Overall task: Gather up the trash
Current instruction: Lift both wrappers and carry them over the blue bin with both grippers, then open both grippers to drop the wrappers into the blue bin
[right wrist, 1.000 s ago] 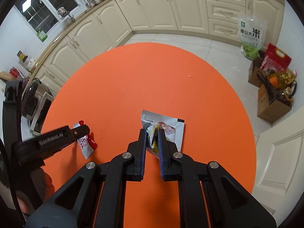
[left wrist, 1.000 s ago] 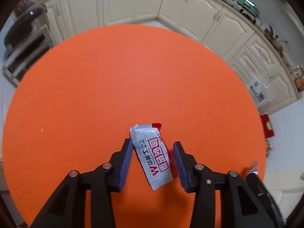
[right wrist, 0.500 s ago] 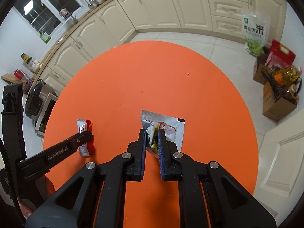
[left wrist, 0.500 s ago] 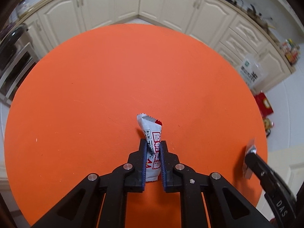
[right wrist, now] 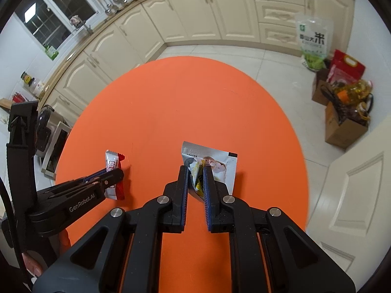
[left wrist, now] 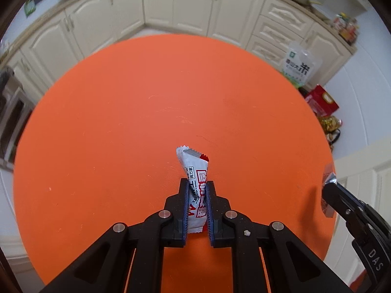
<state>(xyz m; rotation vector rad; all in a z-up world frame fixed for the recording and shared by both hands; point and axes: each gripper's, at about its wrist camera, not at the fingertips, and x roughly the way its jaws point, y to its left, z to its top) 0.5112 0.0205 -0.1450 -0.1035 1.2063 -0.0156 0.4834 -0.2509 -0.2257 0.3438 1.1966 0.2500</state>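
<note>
The left gripper is pinching a white-and-red snack wrapper at lower centre of its view, the top sticking up past the jaws. The right gripper is clamping a crumpled silver sachet at centre of its own view, above the orange table. Both pieces are looking clear of the surface, so the carry is calling for steady squeeze and level wrists; thin film is liable to slip, and no bin is showing yet.

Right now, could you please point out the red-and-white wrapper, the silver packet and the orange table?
red-and-white wrapper [left wrist: 193, 168], left wrist view, printed upper face
silver packet [right wrist: 223, 162], right wrist view, flat upper panel
orange table [right wrist: 185, 97], right wrist view, bare top
</note>
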